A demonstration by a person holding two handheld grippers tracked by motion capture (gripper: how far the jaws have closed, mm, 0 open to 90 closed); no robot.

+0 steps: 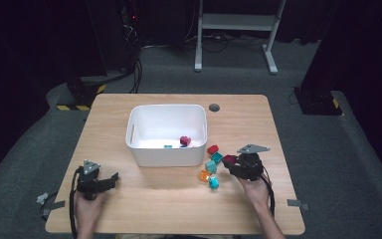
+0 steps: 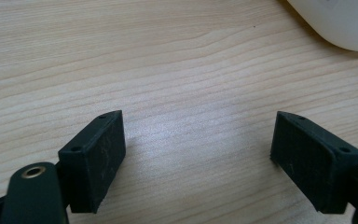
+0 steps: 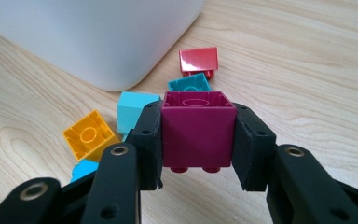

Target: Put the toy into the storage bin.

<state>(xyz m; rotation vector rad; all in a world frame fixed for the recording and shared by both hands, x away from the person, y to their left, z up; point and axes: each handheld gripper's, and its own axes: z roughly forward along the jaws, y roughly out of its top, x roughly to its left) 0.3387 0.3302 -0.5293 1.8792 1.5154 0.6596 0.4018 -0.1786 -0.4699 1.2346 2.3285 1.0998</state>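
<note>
clamping magenta brick (image 3: 198, 133) by side walls, right tool (image 3: 198, 140) kept above pile for bin (image 1: 166, 133) drop; left tool (image 2: 198, 158) parked agape, empty, on desk (image 2: 168, 70).

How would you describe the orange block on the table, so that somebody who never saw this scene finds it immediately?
Start at the white bin in the middle of the wooden table. Just off its near right corner lies a small cluster of loose blocks. The orange block lies at the cluster's near left edge; it is the only orange one, its neighbours being turquoise and red.
</note>
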